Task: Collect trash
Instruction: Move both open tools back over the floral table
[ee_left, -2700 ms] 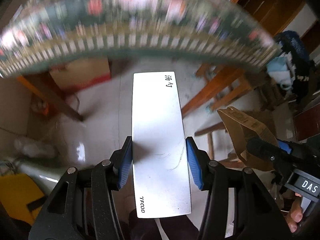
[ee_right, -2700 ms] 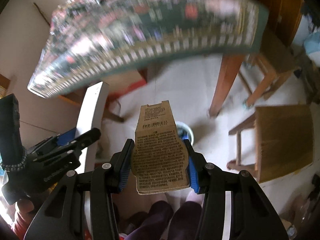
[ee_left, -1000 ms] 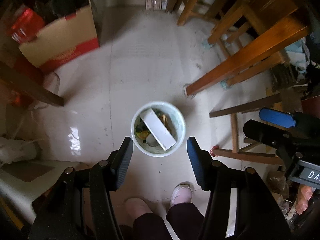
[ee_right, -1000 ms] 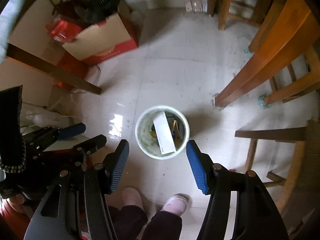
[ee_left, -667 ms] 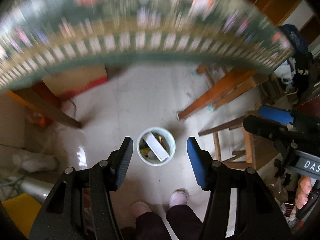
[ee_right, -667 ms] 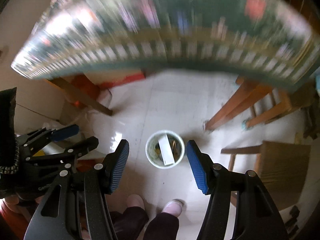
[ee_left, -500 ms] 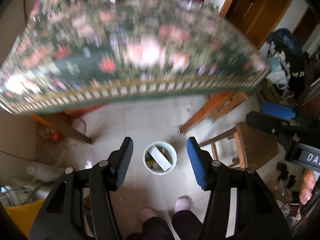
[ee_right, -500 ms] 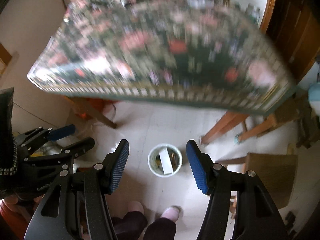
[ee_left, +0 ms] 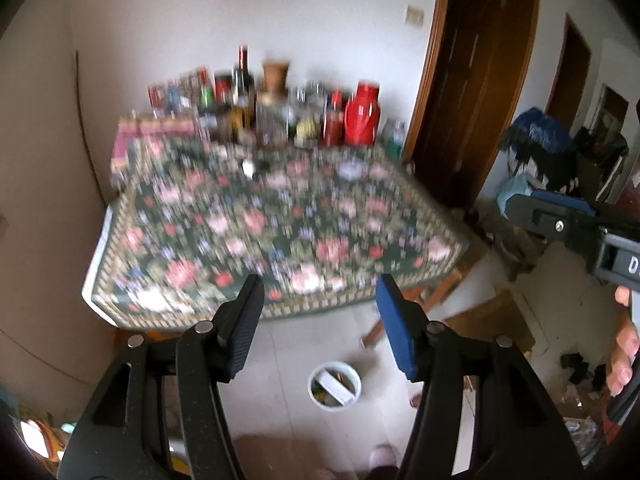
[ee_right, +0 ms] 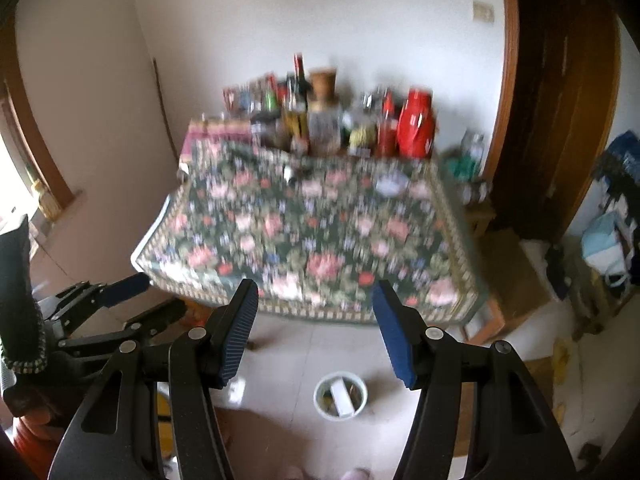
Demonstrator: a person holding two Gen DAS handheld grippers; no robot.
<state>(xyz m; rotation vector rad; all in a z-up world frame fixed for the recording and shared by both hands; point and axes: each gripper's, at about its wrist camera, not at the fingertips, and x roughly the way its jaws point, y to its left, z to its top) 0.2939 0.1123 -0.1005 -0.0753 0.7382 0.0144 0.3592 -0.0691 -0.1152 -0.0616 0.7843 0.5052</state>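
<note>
My left gripper (ee_left: 318,284) hangs high above the floor with nothing between its blue pads, and its jaws are opening. My right gripper (ee_right: 315,286) is beside it, open and empty too. Far below both stands a pale round trash bin (ee_left: 311,387) (ee_right: 317,399) on the tiled floor, with a white box (ee_left: 335,386) (ee_right: 342,397) and other scraps lying in it. Ahead is the table with a flowered cloth (ee_left: 280,232) (ee_right: 312,240), blurred by motion. A small pale item (ee_left: 249,168) (ee_right: 390,186) lies near the table's far side.
Bottles and jars (ee_left: 276,120) and a red thermos (ee_right: 416,128) crowd the table's back edge against the wall. A dark wooden door (ee_left: 480,80) stands at the right. A wooden stool (ee_right: 516,280) and clutter fill the right side.
Both grippers let the white box and the brown carton go into the bin, then rose from just above it to over table height and tilted up. The bin shrank in view.
</note>
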